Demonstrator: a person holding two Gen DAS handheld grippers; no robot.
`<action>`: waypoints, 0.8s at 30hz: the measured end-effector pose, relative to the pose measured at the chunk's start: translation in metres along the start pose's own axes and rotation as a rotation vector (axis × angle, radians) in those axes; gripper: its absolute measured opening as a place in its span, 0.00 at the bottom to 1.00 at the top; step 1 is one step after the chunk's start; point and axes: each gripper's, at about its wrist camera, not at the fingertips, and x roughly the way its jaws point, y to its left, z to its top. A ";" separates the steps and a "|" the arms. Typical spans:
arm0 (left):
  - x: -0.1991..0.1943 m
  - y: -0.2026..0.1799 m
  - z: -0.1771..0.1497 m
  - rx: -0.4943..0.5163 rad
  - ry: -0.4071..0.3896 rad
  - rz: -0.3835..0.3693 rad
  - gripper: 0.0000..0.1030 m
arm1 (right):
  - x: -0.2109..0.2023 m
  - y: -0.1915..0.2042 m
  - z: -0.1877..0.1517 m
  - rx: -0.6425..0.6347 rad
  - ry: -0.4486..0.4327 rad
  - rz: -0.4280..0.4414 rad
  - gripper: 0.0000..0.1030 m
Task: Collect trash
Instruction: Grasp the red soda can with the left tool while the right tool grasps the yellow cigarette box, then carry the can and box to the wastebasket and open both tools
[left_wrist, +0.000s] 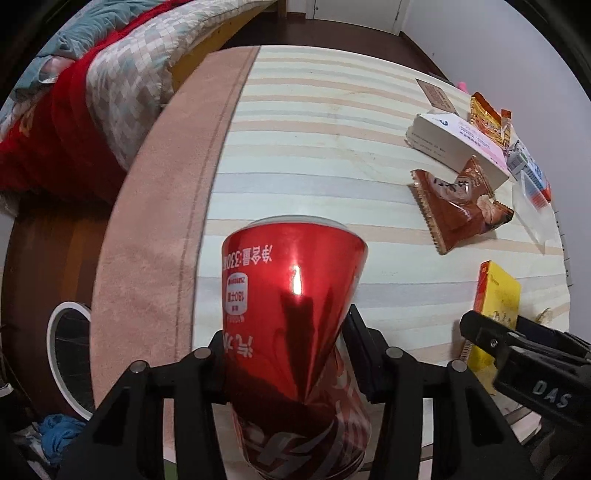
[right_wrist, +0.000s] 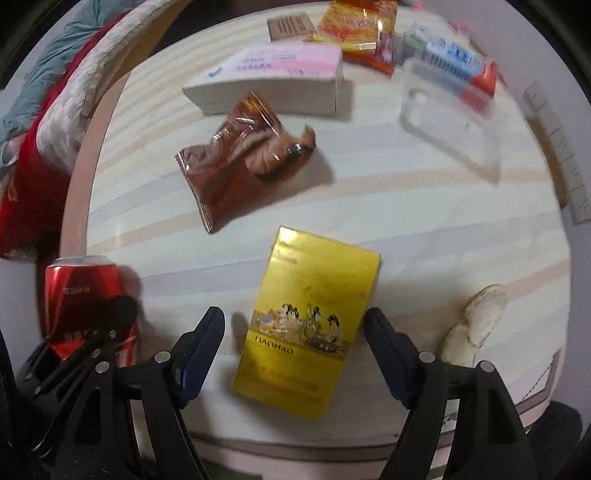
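My left gripper (left_wrist: 286, 332) is shut on a dented red soda can (left_wrist: 291, 295), held above the striped tabletop (left_wrist: 317, 140); the can (right_wrist: 85, 291) and that gripper also show at the left of the right wrist view. My right gripper (right_wrist: 293, 325) is open, its fingers on either side of a yellow cigarette pack (right_wrist: 310, 321) lying flat; the pack (left_wrist: 496, 299) shows in the left wrist view too. A brown snack wrapper (right_wrist: 236, 158) lies beyond it.
A white and pink box (right_wrist: 273, 77), an orange wrapper (right_wrist: 358, 33), a clear plastic tray (right_wrist: 447, 114) and a blue-red packet (right_wrist: 454, 59) sit at the back. A pale peel-like scrap (right_wrist: 476, 321) lies right. A white-rimmed bin (left_wrist: 66, 354) stands left below the table, by a bed (left_wrist: 92, 85).
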 end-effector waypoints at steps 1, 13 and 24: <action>-0.001 0.000 -0.002 -0.003 -0.001 0.003 0.44 | -0.001 0.003 -0.003 -0.006 -0.023 -0.031 0.72; -0.043 0.032 -0.021 -0.046 -0.100 0.039 0.44 | -0.028 0.016 -0.040 -0.100 -0.181 -0.016 0.61; -0.149 0.089 -0.034 -0.103 -0.300 0.030 0.44 | -0.113 0.078 -0.052 -0.230 -0.314 0.200 0.60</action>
